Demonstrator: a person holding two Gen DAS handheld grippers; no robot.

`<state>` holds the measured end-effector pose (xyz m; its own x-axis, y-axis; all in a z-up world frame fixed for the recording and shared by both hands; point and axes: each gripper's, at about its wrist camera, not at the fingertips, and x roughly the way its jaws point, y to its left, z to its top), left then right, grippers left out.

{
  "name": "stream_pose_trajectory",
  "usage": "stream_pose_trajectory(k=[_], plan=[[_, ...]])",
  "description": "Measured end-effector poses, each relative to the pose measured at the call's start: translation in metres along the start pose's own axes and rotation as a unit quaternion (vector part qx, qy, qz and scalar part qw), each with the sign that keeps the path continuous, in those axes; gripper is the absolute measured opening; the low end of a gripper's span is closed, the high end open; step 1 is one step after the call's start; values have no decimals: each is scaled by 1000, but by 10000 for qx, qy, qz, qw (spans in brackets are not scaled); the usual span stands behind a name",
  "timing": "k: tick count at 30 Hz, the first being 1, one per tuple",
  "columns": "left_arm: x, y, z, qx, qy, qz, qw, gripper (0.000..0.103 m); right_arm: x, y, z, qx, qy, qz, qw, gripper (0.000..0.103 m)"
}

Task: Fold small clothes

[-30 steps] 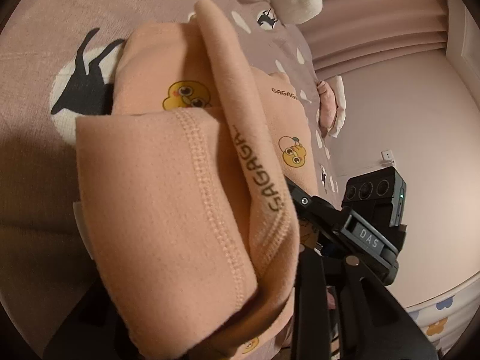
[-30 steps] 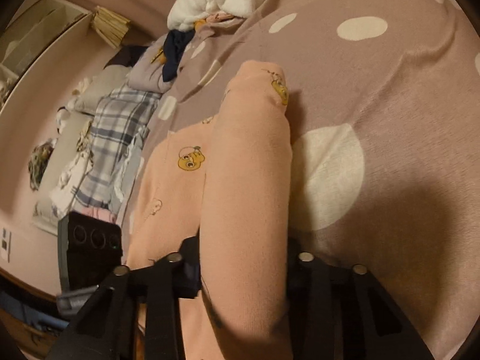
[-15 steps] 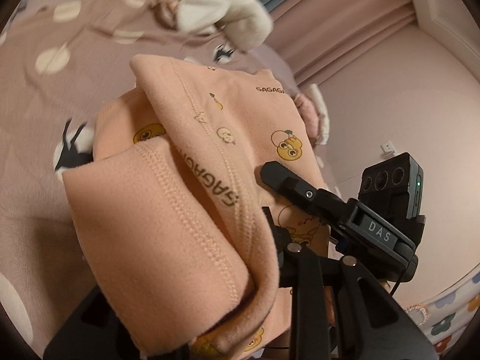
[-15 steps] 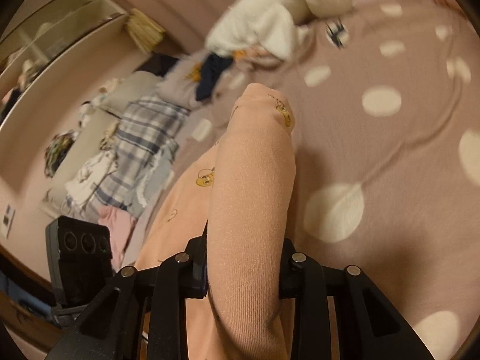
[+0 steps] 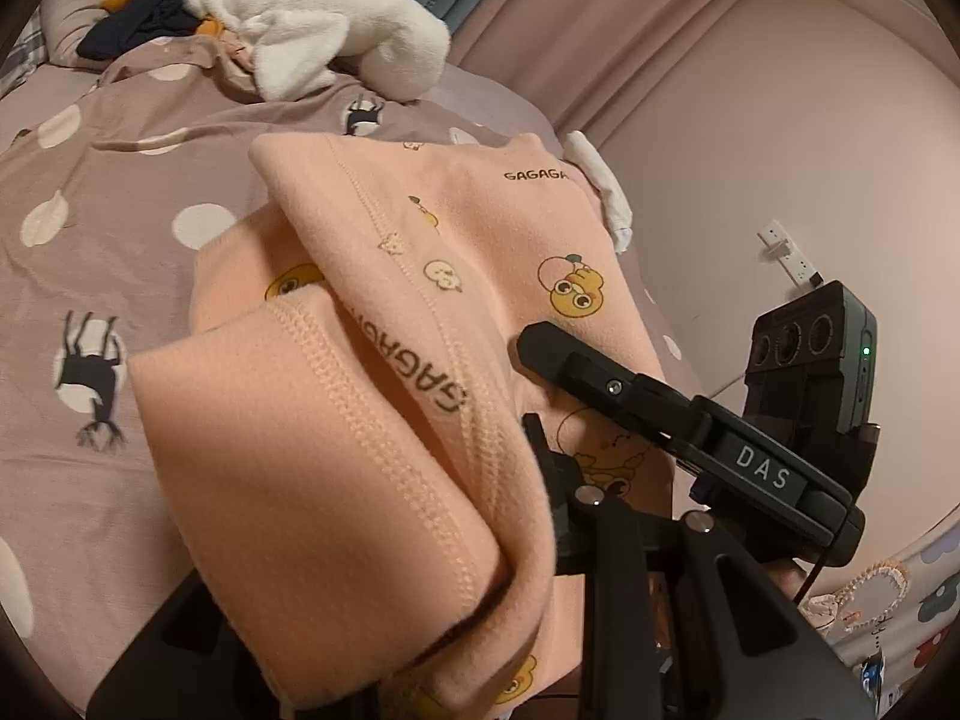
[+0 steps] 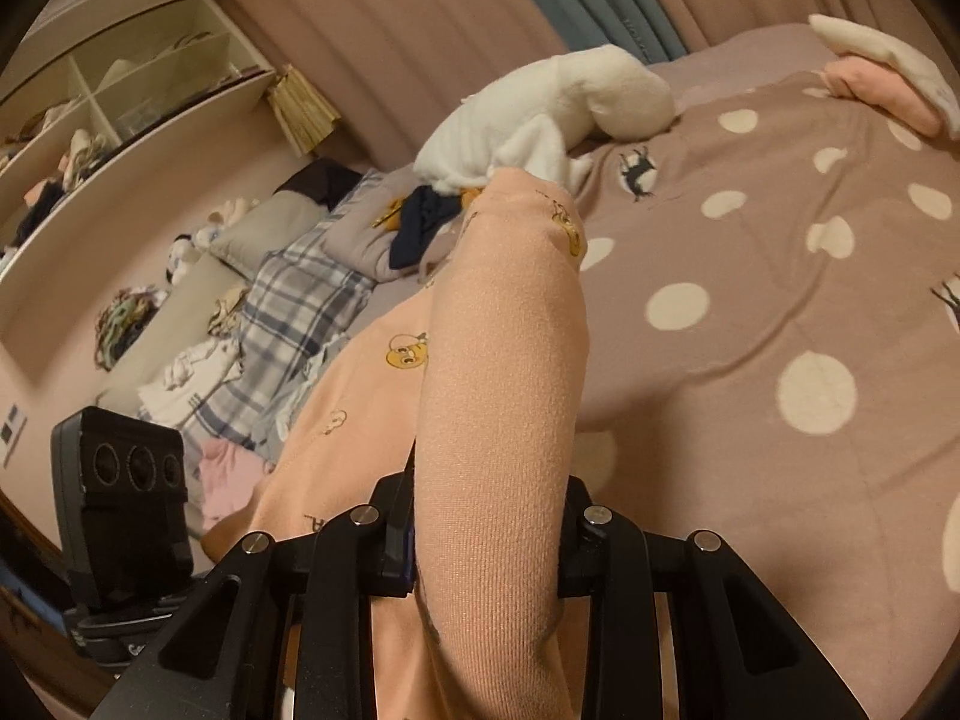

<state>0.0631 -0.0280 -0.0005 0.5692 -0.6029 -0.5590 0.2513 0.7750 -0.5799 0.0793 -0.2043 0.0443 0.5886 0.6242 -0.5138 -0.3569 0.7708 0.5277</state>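
Observation:
A peach child's garment printed with yellow ducks and "GAGAGA" is lifted above the bed. My left gripper is shut on a thick folded bunch of it, which hides the fingertips. My right gripper is shut on another fold of the same garment, which stands up between its jaws and drapes to the left. The right gripper also shows in the left wrist view, lying against the cloth. The left gripper's camera block shows in the right wrist view.
A mauve bedspread with white dots and black deer covers the bed. A white plush toy and dark clothes lie at its head. A plaid blanket, shelves and pink curtains surround it.
Both grippers have risen and tilted up with the garment, so the head of the bed, plush toy and curtains have come into view. The garment hangs more spread out.

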Motion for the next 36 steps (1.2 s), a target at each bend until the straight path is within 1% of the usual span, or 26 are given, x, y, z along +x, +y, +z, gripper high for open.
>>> stream_pose_trajectory(k=[3, 5, 6, 7, 8, 9, 10, 11, 12, 13, 14, 15, 16, 17, 19, 22, 23, 27, 31, 34, 36], plan=[[8, -15, 2, 96, 36, 78, 9999, 27, -9, -11, 1, 36, -85, 44, 9999, 32], [13, -22, 5, 155, 89, 131, 9998, 28, -12, -15, 2, 78, -125, 0, 9999, 32], [20, -21, 7, 129, 139, 183, 9997, 35, -13, -18, 3, 81, -145, -21, 9999, 32], [22, -21, 6, 119, 187, 296, 9993, 45, -14, -21, 4, 92, -151, -34, 9998, 32], [26, -20, 6, 132, 257, 515, 9983, 55, -15, -25, 5, 130, -129, -57, 9998, 36], [29, -17, 5, 124, 301, 896, 9954, 78, -15, -32, 6, 222, -96, -136, 9996, 43], [31, -8, 4, 77, 161, 1484, 9888, 95, -18, -42, 8, 378, -85, -340, 9987, 62], [27, -4, 3, 67, -4, 1775, 9841, 100, -23, -49, 8, 498, -152, -473, 9975, 75], [24, 1, 1, 84, -150, 1977, 9801, 102, -29, -54, 8, 618, -297, -537, 9962, 77], [20, 6, -1, 106, -214, 2128, 9768, 102, -37, -59, 7, 708, -453, -494, 9952, 79], [19, 9, -1, 98, -188, 2204, 9752, 102, -43, -61, 7, 732, -492, -436, 9951, 82], [20, 11, -2, 123, -92, 2250, 9742, 102, -47, -62, 7, 739, -490, -406, 9952, 86], [21, 13, -2, 167, 39, 2240, 9744, 102, -52, -61, 6, 744, -443, -506, 9950, 91], [21, 13, -2, 189, 113, 2182, 9757, 102, -55, -61, 6, 782, -429, -650, 9939, 91], [17, 13, -5, 127, 131, 2014, 9793, 102, -59, -60, 4, 905, -364, -1008, 9901, 91], [6, 3, -12, 128, 27, 1913, 9815, 102, -60, -63, 1, 1063, -239, -969, 9893, 91], [1, -7, -20, 165, 10, 1933, 9810, 102, -60, -64, 0, 1093, -215, -964, 9891, 91], [-9, -22, -24, 399, -130, 2149, 9757, 103, -61, -63, -7, 997, -61, -1189, 9879, 92], [-21, -35, -29, 520, -185, 2062, 9770, 103, -67, -57, -12, 986, -13, -1028, 9898, 92], [-30, -43, -31, 568, -285, 1983, 9781, 103, -70, -51, -15, 878, 6, -1113, 9899, 92], [-36, -50, -31, 637, -388, 2020, 9765, 103, -72, -49, -17, 859, 20, -1156, 9896, 92]])
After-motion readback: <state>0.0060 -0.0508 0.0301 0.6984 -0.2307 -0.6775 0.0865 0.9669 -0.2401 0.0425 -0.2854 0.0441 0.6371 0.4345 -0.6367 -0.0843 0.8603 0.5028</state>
